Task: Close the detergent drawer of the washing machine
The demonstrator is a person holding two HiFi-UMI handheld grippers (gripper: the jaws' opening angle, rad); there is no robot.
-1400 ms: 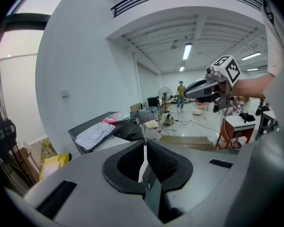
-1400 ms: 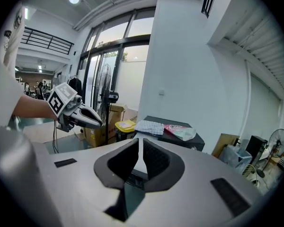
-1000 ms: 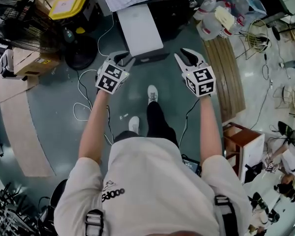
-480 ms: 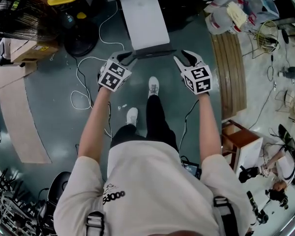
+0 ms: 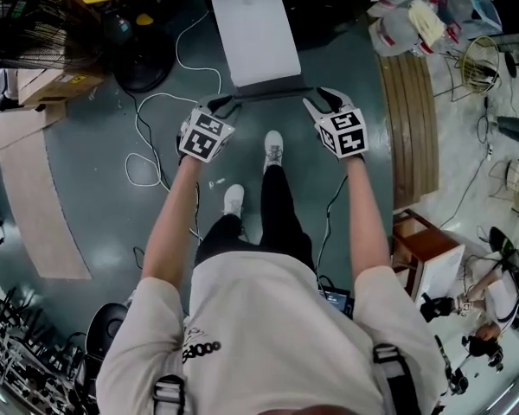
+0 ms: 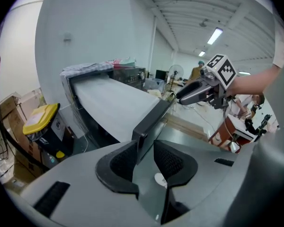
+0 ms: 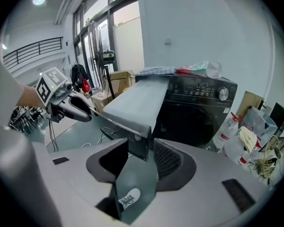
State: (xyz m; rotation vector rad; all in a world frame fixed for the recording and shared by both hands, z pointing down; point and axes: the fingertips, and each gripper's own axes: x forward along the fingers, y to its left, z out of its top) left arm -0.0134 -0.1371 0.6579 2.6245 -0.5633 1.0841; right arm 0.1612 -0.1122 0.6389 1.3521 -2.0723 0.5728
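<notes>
A long white drawer (image 5: 251, 28) stands pulled far out of the black washing machine (image 7: 199, 112), and it ends in a dark front bar (image 5: 272, 93). My left gripper (image 5: 223, 105) is at the bar's left corner. In the left gripper view that corner (image 6: 141, 138) stands between the jaws of this gripper (image 6: 144, 157), against the left pad (image 6: 124, 162) with a gap to the other. My right gripper (image 5: 318, 102) is at the right corner. Its jaws (image 7: 141, 162) have just been opening, and the corner (image 7: 138, 145) sits loosely between them.
The person's shoes (image 5: 272, 150) stand on the green floor just behind the bar. A white cable (image 5: 143, 162) loops on the floor at the left, near a black fan base (image 5: 143, 67). A wooden pallet (image 5: 406, 119) and plastic bottles (image 5: 398, 28) lie to the right.
Both grippers have come down to the drawer's dark front bar, and their tips now straddle its two corners. The drawer itself has not shifted.
</notes>
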